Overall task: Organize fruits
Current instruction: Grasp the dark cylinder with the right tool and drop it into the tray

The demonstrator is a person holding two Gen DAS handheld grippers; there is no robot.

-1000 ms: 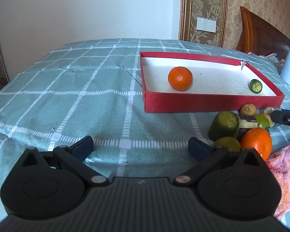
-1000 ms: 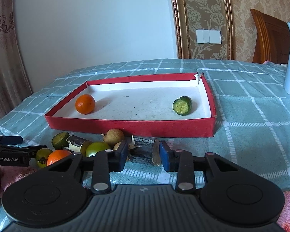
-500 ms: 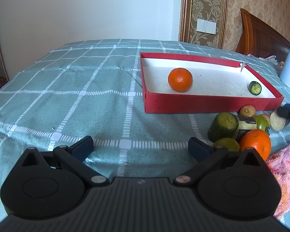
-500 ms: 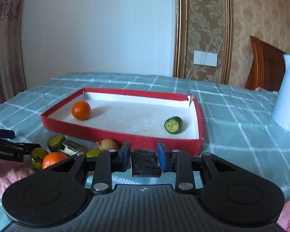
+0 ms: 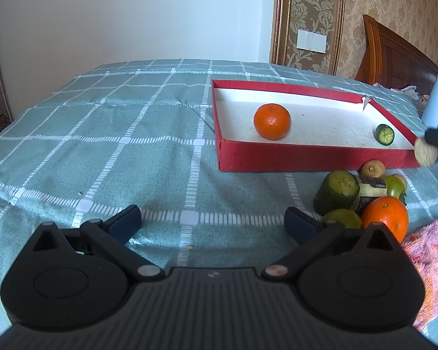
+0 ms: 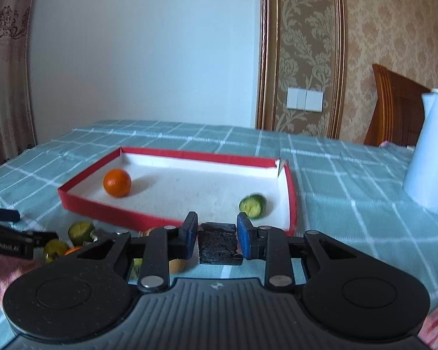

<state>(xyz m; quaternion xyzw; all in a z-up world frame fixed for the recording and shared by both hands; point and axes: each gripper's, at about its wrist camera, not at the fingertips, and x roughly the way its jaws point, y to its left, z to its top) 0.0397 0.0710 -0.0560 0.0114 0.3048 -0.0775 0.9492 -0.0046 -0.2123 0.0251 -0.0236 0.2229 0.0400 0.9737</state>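
Checked tabletop (image 6: 350, 175) now lies farther below the right gripper (image 6: 216, 233), whose jaws pinch a dark fruit chunk (image 6: 217, 243) lifted since earlier. Left gripper (image 5: 213, 221) stays put, jaws spread wide.

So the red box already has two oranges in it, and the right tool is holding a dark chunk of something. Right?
Not quite: the red box holds one orange and one green cut piece, as the right wrist view shows. The right gripper does hold a dark chunk.

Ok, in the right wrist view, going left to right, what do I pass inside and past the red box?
Orange → dark chunk held in the right gripper → green cut piece → box's right wall → white jug.
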